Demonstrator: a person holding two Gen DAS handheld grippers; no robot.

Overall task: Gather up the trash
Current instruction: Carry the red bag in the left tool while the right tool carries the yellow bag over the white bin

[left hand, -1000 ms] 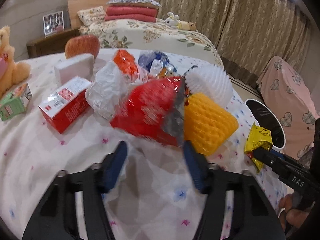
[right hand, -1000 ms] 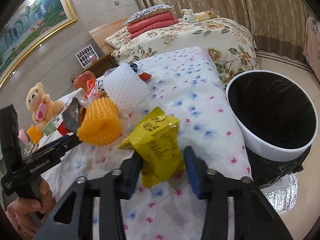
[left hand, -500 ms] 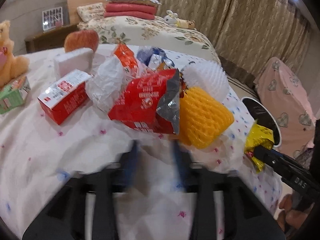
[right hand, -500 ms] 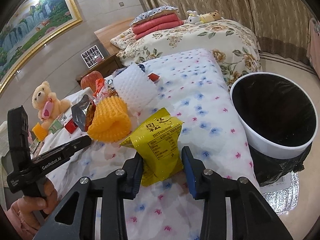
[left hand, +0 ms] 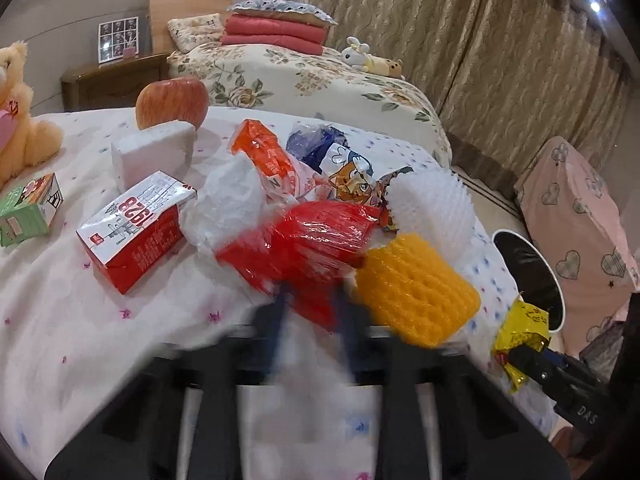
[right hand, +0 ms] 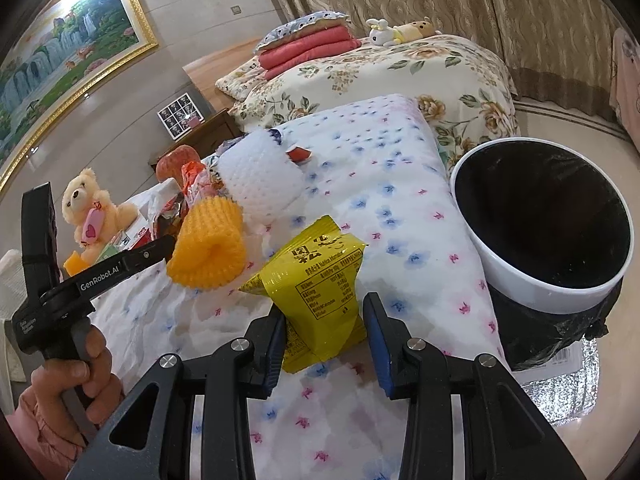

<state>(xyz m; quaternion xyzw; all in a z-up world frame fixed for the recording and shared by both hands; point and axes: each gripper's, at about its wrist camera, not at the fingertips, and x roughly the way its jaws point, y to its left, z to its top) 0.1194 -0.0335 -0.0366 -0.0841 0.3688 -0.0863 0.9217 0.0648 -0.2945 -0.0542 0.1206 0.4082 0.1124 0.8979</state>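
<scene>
Glossy red foil wrapper (left hand: pixel 304 248) and shiny yellow packet (right hand: pixel 320 280) lie on matt floral cloth (right hand: pixel 400 208), beside spongy foam netting (left hand: pixel 416 284) and a smooth plastic bin (right hand: pixel 520 276).

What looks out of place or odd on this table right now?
An intact apple, a teddy bear and sealed-looking cartons sit among crumpled wrappers and foam fruit nets. They don't look like trash. Nothing appears spilled.

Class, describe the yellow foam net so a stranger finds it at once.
Start at the flower-print tablecloth and go to the trash pile. At its near edge lies a yellow foam net sleeve, rolled into a tube; the white foam net behind it differs only in colour.
</scene>
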